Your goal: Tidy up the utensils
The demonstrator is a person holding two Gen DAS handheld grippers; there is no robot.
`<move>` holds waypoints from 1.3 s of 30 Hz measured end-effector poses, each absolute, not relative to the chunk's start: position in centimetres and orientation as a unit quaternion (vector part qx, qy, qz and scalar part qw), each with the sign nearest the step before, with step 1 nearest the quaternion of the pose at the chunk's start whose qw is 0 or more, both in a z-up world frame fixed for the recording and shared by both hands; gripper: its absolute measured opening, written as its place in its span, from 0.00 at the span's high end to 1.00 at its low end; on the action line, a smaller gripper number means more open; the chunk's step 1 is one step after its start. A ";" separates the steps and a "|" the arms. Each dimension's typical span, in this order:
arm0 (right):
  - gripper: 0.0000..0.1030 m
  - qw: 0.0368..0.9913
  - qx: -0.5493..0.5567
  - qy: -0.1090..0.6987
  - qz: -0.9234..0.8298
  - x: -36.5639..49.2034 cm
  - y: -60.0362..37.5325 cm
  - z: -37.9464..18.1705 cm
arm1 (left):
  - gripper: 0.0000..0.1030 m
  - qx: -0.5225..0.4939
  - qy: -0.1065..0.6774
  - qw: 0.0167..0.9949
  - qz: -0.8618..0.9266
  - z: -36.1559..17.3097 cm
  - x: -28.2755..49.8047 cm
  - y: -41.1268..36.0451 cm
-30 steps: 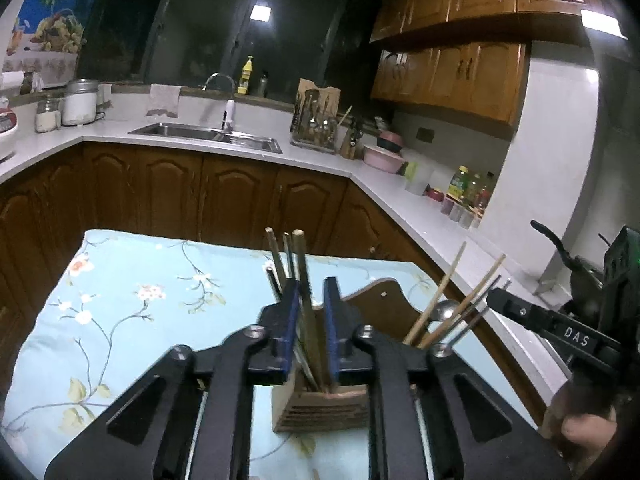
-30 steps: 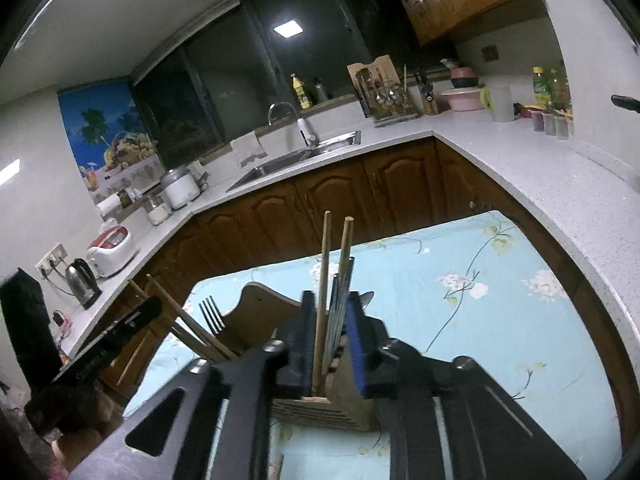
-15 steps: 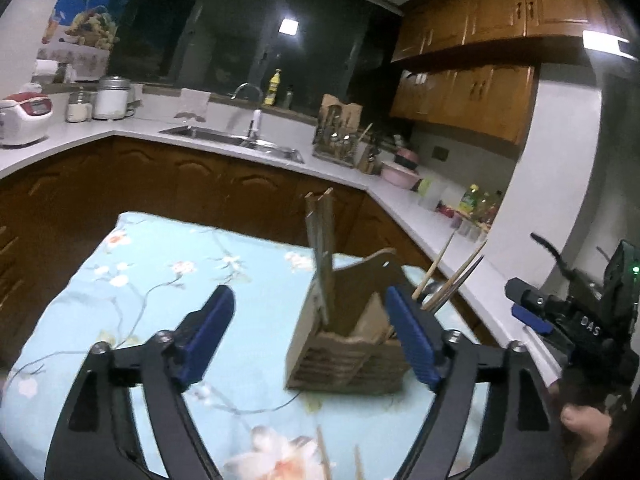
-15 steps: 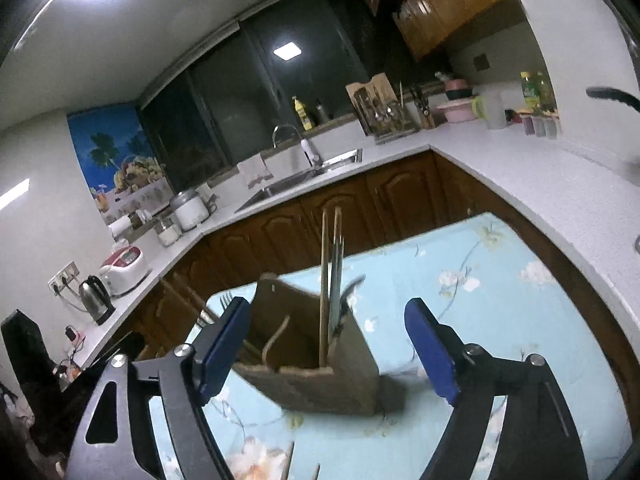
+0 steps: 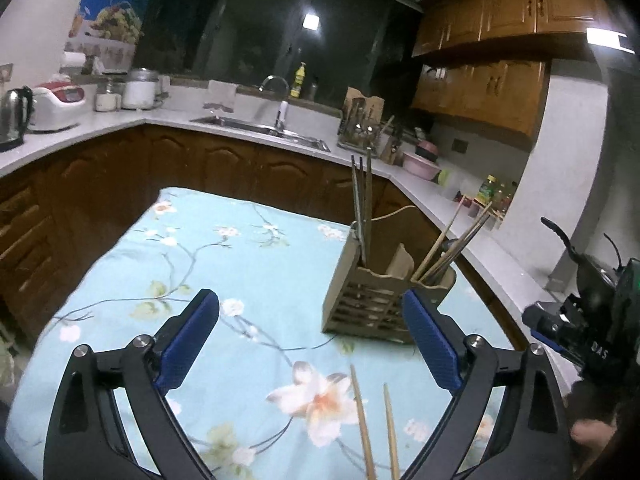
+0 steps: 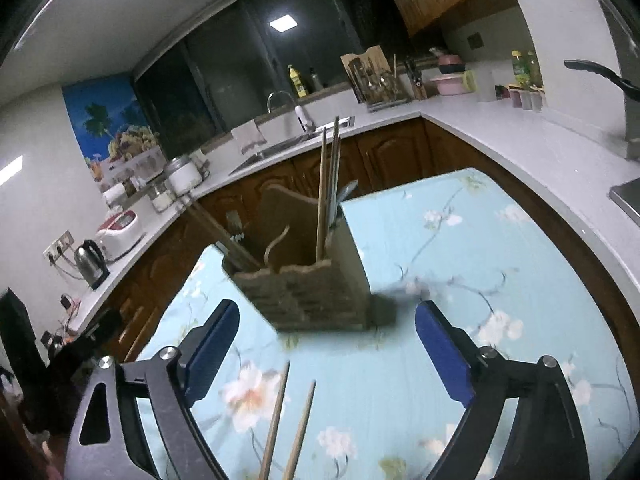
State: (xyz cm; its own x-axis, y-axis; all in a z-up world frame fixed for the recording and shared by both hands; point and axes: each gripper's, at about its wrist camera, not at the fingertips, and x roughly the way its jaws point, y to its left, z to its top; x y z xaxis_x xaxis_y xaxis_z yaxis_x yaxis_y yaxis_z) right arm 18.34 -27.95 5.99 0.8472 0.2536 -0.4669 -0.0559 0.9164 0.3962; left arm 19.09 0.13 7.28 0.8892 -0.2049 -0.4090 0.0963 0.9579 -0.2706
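A dim kitchen surrounds a table under a floral blue tablecloth (image 5: 248,264). The wooden utensil holder (image 5: 372,300) stands right of centre in the left wrist view, beyond the left gripper (image 5: 310,344), touching neither finger. Both it and the right gripper (image 6: 326,350) gape wide, holding nothing. Two loose chopsticks (image 6: 286,428) lie at bottom centre between the right fingers. More chopsticks (image 5: 362,204) stand upright in the holder.

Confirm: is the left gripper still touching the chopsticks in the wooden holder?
Apart. Left wrist view: left gripper open, bare tablecloth between it and upright chopsticks.
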 end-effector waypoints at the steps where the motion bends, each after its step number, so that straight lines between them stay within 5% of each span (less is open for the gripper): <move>1: 0.11 0.944 0.184 0.263 0.081 17.7 -27.9 6.0 | 0.08 -0.116 0.221 0.965 -0.078 7.3 18.5 0.2; 10: 0.11 0.968 0.142 0.185 0.092 11.9 -27.7 12.7 | 0.08 -0.071 0.198 0.974 -0.084 11.5 14.3 0.6; 15: 0.00 0.988 0.103 0.076 0.088 7.1 -27.6 17.3 | 0.00 -0.101 0.120 0.985 -0.078 12.9 10.2 1.3; 27: 0.00 0.983 0.111 0.139 0.053 5.3 -23.9 4.1 | 0.00 -0.041 0.175 0.982 -0.057 2.9 7.1 -1.2; 39: 0.00 0.983 0.097 0.155 0.036 3.4 -24.3 1.0 | 0.00 -0.006 0.197 0.980 -0.016 -0.4 6.3 -2.1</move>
State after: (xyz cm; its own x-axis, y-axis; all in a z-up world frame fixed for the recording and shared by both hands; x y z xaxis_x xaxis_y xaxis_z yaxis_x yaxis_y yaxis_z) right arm 3.37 -24.26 1.04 0.9495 0.1010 -0.2970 -0.0409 0.9785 0.2021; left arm 6.29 -2.13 -0.41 0.9216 -0.0334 -0.3867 0.0288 0.9994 -0.0177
